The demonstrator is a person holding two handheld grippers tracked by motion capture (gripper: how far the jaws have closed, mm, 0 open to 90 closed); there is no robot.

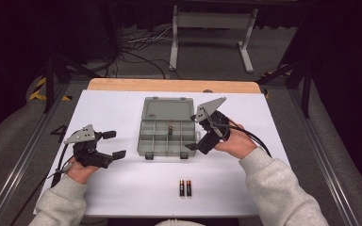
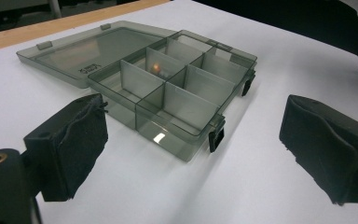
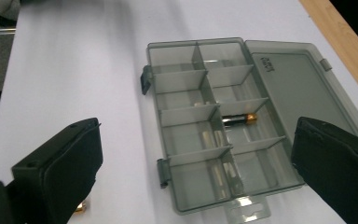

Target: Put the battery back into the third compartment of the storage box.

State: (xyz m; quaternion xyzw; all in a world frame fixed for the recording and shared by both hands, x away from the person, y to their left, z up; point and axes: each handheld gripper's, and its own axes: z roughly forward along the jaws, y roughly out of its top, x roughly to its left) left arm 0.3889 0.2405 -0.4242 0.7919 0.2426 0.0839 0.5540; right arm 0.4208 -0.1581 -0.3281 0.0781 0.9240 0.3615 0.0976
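My right fingers [image 1: 194,139] gape empty at the open box's [image 1: 166,126] right edge, one battery [image 3: 238,119] inside. Left fingers [image 1: 114,144] wide, empty, over bare worktop [image 1: 122,188]; two batteries [image 1: 185,188] near me.

High view looks down; both gripper views (low, close) share the compartment box [image 1: 168,127].

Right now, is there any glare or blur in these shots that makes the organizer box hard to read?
High view: even light, floor beyond the table dark, organizer box small but clear. Left gripper view: a bright glint on the box's near wall, jaws slightly soft. Right gripper view: box sharp, battery plain in a compartment, near jaws blurred.
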